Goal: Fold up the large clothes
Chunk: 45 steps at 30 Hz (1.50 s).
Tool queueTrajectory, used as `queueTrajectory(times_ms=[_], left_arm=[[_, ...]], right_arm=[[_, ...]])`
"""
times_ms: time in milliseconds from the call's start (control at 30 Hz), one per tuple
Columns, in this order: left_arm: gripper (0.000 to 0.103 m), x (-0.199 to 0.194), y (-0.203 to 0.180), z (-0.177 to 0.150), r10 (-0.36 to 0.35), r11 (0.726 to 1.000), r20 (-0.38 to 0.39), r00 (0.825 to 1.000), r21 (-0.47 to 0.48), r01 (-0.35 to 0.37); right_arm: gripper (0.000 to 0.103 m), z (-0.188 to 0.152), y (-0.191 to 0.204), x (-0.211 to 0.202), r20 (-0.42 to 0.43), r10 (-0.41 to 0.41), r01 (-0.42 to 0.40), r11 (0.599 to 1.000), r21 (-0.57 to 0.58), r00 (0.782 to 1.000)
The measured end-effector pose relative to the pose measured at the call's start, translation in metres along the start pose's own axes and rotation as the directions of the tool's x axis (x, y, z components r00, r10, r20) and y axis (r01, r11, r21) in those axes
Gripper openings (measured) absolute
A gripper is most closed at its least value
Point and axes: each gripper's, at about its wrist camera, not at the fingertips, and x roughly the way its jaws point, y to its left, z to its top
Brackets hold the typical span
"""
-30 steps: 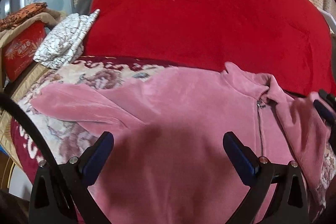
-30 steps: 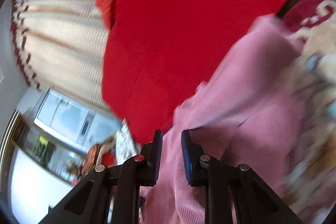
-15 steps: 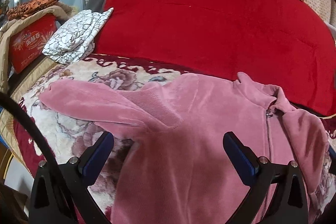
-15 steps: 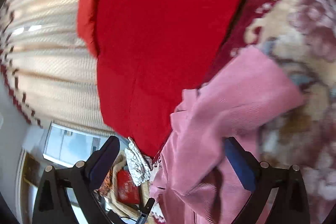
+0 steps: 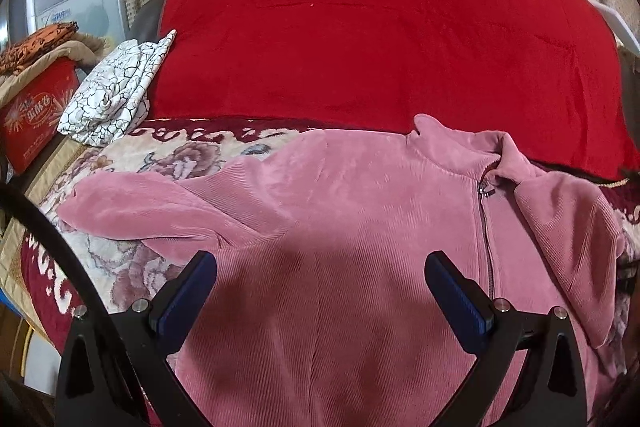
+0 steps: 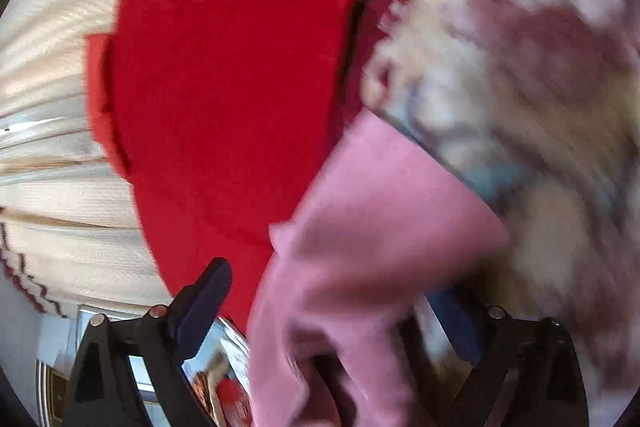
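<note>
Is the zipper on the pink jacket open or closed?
Closed. The pink jacket lies front up, and its zipper runs shut to the pull at the collar.

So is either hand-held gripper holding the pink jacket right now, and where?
Neither. The left hand-held gripper and right hand-held gripper are open over the pink jacket.

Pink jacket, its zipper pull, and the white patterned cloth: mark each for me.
pink jacket (image 5: 340,211): left wrist view, on the chest panel.
zipper pull (image 5: 487,190): left wrist view, on the metal tab below the collar.
white patterned cloth (image 5: 116,93): left wrist view, on its folded middle.
</note>
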Motion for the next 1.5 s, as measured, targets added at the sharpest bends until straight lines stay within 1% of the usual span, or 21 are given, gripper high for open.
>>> queueTrajectory(times_ms=[67, 167, 200, 233, 300, 400, 500, 633, 733, 767, 833, 867, 900, 1000, 1067, 1167, 1233, 1267, 1333, 1433, 1500], left_arm=[[0.103, 0.0, 0.0, 0.0, 0.004, 1.0, 0.0, 1.0, 0.005, -0.004], [0.103, -0.001, 0.002, 0.0, 0.0, 1.0, 0.0, 1.0, -0.004, 0.0], [0.103, -0.002, 0.004, 0.001, -0.002, 1.0, 0.001, 1.0, -0.009, 0.002], [0.103, -0.003, 0.005, 0.001, -0.002, 1.0, 0.003, 1.0, -0.013, 0.002], [0.103, -0.005, 0.007, 0.001, -0.003, 1.0, 0.007, 1.0, -0.019, 0.003], [0.103, -0.009, 0.014, 0.002, -0.002, 1.0, 0.021, 1.0, -0.028, 0.003], [0.103, -0.012, 0.023, 0.002, 0.012, 0.999, 0.029, 0.999, -0.039, -0.011], [0.103, -0.017, 0.048, 0.003, 0.042, 0.994, 0.044, 0.998, -0.1, -0.037], [0.103, -0.02, 0.069, 0.003, 0.064, 0.987, 0.052, 0.997, -0.152, -0.056], [0.103, -0.021, 0.075, 0.002, 0.075, 0.984, 0.053, 0.996, -0.166, -0.065], [0.103, -0.022, 0.084, 0.0, 0.087, 0.98, 0.053, 0.995, -0.185, -0.076], [0.103, -0.021, 0.088, 0.0, 0.09, 0.978, 0.051, 0.995, -0.192, -0.078], [0.103, -0.021, 0.091, -0.001, 0.091, 0.977, 0.049, 0.995, -0.197, -0.079], [0.103, -0.02, 0.099, -0.002, 0.091, 0.975, 0.043, 0.995, -0.209, -0.08], [0.103, -0.02, 0.102, -0.003, 0.083, 0.972, 0.041, 0.996, -0.222, -0.072], [0.103, -0.018, 0.105, -0.002, 0.072, 0.97, 0.029, 0.997, -0.234, -0.064], [0.103, -0.015, 0.11, 0.0, 0.087, 0.965, 0.015, 0.996, -0.251, -0.08], [0.103, -0.015, 0.116, 0.0, 0.099, 0.958, 0.013, 0.995, -0.27, -0.092], [0.103, -0.014, 0.13, 0.0, 0.12, 0.942, 0.007, 0.993, -0.316, -0.111], [0.103, -0.008, 0.157, -0.002, 0.184, 0.901, -0.035, 0.982, -0.393, -0.183], [0.103, -0.003, 0.175, -0.005, 0.21, 0.875, -0.07, 0.975, -0.433, -0.219]], right_arm=[[0.086, 0.006, 0.011, 0.001, 0.074, 0.028, -0.021, 0.995, -0.093, 0.997], [0.063, 0.01, 0.012, 0.005, 0.109, 0.04, -0.025, 0.99, -0.136, 0.993], [0.04, 0.011, 0.011, 0.008, 0.101, 0.023, -0.01, 0.991, -0.132, 0.995], [0.031, 0.011, 0.01, 0.011, 0.091, 0.006, 0.006, 0.991, -0.133, 0.996], [0.025, 0.008, 0.01, 0.012, 0.082, -0.034, 0.046, 0.988, -0.146, 0.996], [0.019, -0.008, 0.024, 0.01, 0.072, -0.015, 0.03, 0.977, -0.212, 0.997], [0.018, -0.034, 0.056, 0.007, 0.038, 0.053, -0.037, 0.939, -0.343, 0.998], [0.018, -0.077, 0.099, 0.011, -0.116, 0.148, -0.186, 0.866, -0.464, 0.982], [0.023, -0.12, 0.122, 0.022, -0.253, 0.122, -0.24, 0.824, -0.514, 0.96], [0.025, -0.134, 0.128, 0.028, -0.307, 0.107, -0.261, 0.81, -0.525, 0.946], [0.061, -0.156, 0.135, 0.039, -0.392, 0.07, -0.291, 0.792, -0.537, 0.917], [0.093, -0.165, 0.136, 0.041, -0.432, 0.066, -0.312, 0.789, -0.53, 0.9], [0.098, -0.173, 0.136, 0.04, -0.456, 0.079, -0.337, 0.785, -0.519, 0.886], [0.097, -0.184, 0.132, 0.022, -0.455, 0.102, -0.362, 0.765, -0.533, 0.884], [0.097, -0.176, 0.132, 0.013, -0.422, 0.11, -0.348, 0.764, -0.543, 0.9], [0.094, -0.158, 0.122, -0.005, -0.296, 0.038, -0.215, 0.776, -0.593, 0.954], [0.077, -0.141, 0.116, -0.014, -0.208, -0.019, -0.116, 0.781, -0.614, 0.978], [0.073, -0.133, 0.113, -0.015, -0.175, -0.054, -0.068, 0.78, -0.622, 0.983], [0.058, -0.121, 0.105, -0.013, -0.14, -0.124, 0.008, 0.776, -0.631, 0.982], [0.056, -0.12, 0.091, 0.003, -0.165, -0.214, 0.059, 0.762, -0.645, 0.963], [0.056, -0.126, 0.08, 0.015, -0.176, -0.316, 0.113, 0.716, -0.689, 0.932]])
